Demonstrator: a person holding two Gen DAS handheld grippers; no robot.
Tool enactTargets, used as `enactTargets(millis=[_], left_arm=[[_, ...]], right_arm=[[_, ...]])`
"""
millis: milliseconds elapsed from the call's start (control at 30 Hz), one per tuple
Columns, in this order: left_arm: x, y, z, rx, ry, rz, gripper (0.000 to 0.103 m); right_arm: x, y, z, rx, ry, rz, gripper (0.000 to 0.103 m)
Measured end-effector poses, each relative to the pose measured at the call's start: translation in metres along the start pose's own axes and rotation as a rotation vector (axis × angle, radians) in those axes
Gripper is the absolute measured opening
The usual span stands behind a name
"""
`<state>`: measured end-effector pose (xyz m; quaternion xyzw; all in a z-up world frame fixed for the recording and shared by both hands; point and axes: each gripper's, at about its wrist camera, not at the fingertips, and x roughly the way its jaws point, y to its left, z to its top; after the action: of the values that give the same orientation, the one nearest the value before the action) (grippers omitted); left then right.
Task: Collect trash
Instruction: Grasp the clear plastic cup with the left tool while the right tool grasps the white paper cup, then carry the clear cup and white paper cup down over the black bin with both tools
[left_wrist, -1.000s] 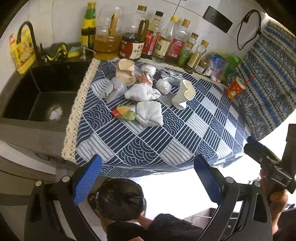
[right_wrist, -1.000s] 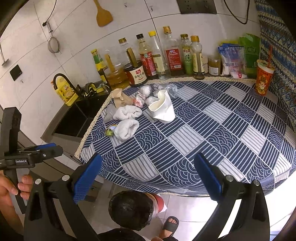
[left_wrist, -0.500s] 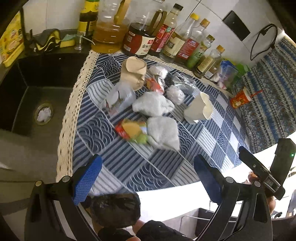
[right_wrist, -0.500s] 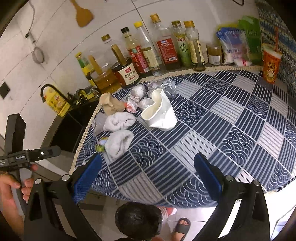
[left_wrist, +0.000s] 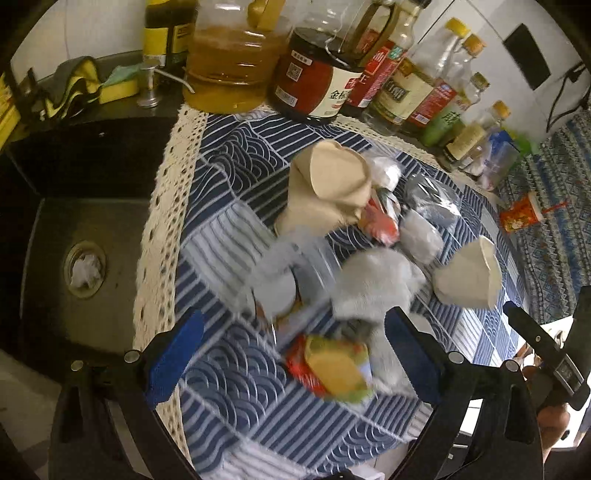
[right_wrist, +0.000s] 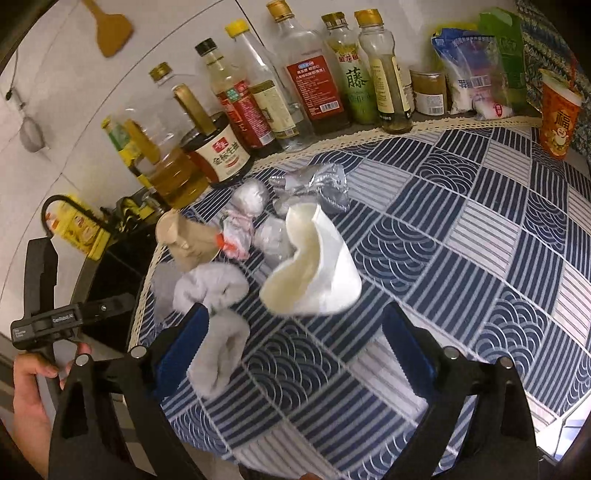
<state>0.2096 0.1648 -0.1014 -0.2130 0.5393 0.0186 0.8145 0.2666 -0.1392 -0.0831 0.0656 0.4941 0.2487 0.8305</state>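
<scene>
- On the counter (right_wrist: 461, 229), over the blue patterned cloth, I see the trash bunched near the sink-side edge, in front of the bottle row (right_wrist: 295, 85).
- Left hand-held gripper (left_wrist: 291, 354): jaws spread wide, nothing pinched; the bright snack wrapper (left_wrist: 332, 365) lies between the blue pads, no pad pressing on it.
- Right hand-held gripper (right_wrist: 291, 343): jaws wide but just starting to close, nothing between them; the crushed white paper cup (right_wrist: 314, 269) sits just ahead of the gap.
- Grey crumpled wads (right_wrist: 210, 284) lie beside the left pad in the right view; the lower one partly overlaps it, contact unclear.
- Crushed brown paper cup (left_wrist: 325, 192) lies further back, with foil and plastic scraps (right_wrist: 317, 184) behind.
- Handling, my read: all light and already crushed. Cups are thin and springy, so I pinch across the flattened wall, not the rim.
- Wrapper looks slick and flat; I'd take it by a raised edge or it may slide out.
- Wads look soft and compress easily; a grab through the middle should hold.
- Cloth could bunch if a pad drags on it.
</scene>
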Motion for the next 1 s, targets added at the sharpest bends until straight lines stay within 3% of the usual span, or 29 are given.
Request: enactTargets(millis=[233, 500, 733, 833, 1000], left_arm=[[0.033, 0.005, 0.027, 0.033, 0.073, 0.029, 0.095], [0.044, 0.003, 0.029, 0.058, 0.108, 0.040, 0.090], [0.049, 0.003, 0.028, 0.066, 0.118, 0.050, 0.088], [0.048, 0.002, 0.027, 0.069, 0.113, 0.048, 0.081], [0.049, 0.003, 0.022, 0.078, 0.120, 0.056, 0.063]], right_arm=[[0.026, -0.001, 0.022, 0.049, 0.010, -0.037, 0.091], [0.042, 0.002, 0.029, 0.070, 0.044, -0.074, 0.080], [0.051, -0.002, 0.027, 0.079, 0.077, -0.124, 0.053], [0.051, -0.005, 0.027, 0.084, 0.086, -0.136, 0.039], [0.048, -0.008, 0.026, 0.085, 0.084, -0.128, 0.030]])
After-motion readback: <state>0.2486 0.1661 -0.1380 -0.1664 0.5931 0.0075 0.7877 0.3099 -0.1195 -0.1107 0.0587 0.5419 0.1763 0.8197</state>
